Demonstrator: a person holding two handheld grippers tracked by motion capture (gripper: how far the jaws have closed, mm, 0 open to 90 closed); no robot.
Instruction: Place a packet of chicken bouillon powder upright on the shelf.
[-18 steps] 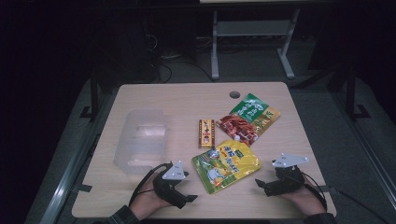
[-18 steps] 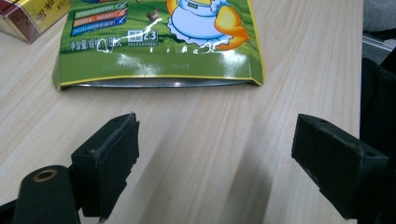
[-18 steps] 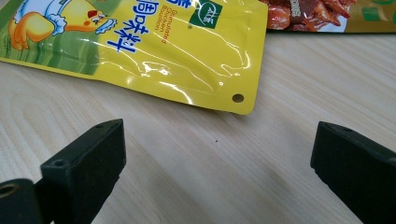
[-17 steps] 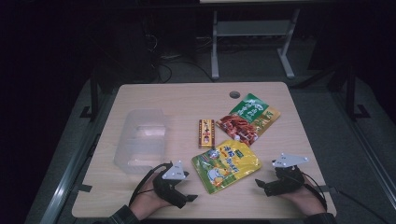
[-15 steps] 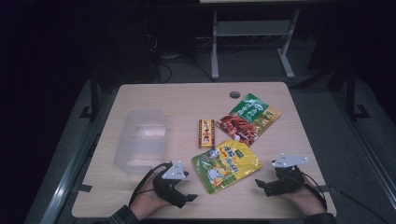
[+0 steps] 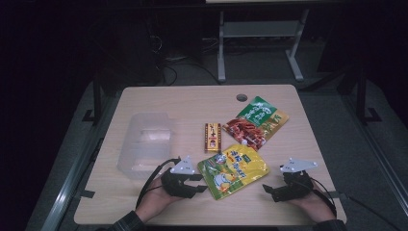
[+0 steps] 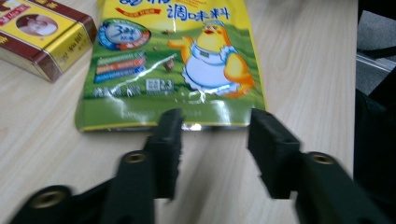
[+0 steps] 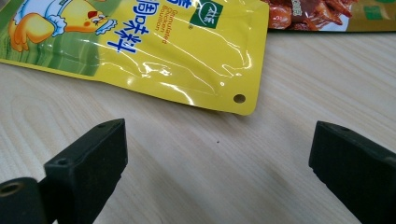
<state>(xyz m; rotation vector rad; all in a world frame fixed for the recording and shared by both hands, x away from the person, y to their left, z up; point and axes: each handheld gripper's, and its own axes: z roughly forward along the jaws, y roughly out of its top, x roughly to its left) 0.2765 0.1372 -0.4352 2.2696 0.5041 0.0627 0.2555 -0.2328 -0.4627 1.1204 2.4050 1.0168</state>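
Step in hand: approach. The yellow seasoning pouch [image 6: 233, 170] lies flat on the table [image 6: 308, 144] between both tongs. Left tongs [image 7: 215, 128] stand released at its bottom edge; right tongs [image 8: 219, 154] gape wide, apart. Next: slide under the edge, clench. Nothing has moved since earlier.

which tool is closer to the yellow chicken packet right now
Left. The left tool sits right at the yellow packet's bottom edge; the right tool rests on the table, a gap off its corner.
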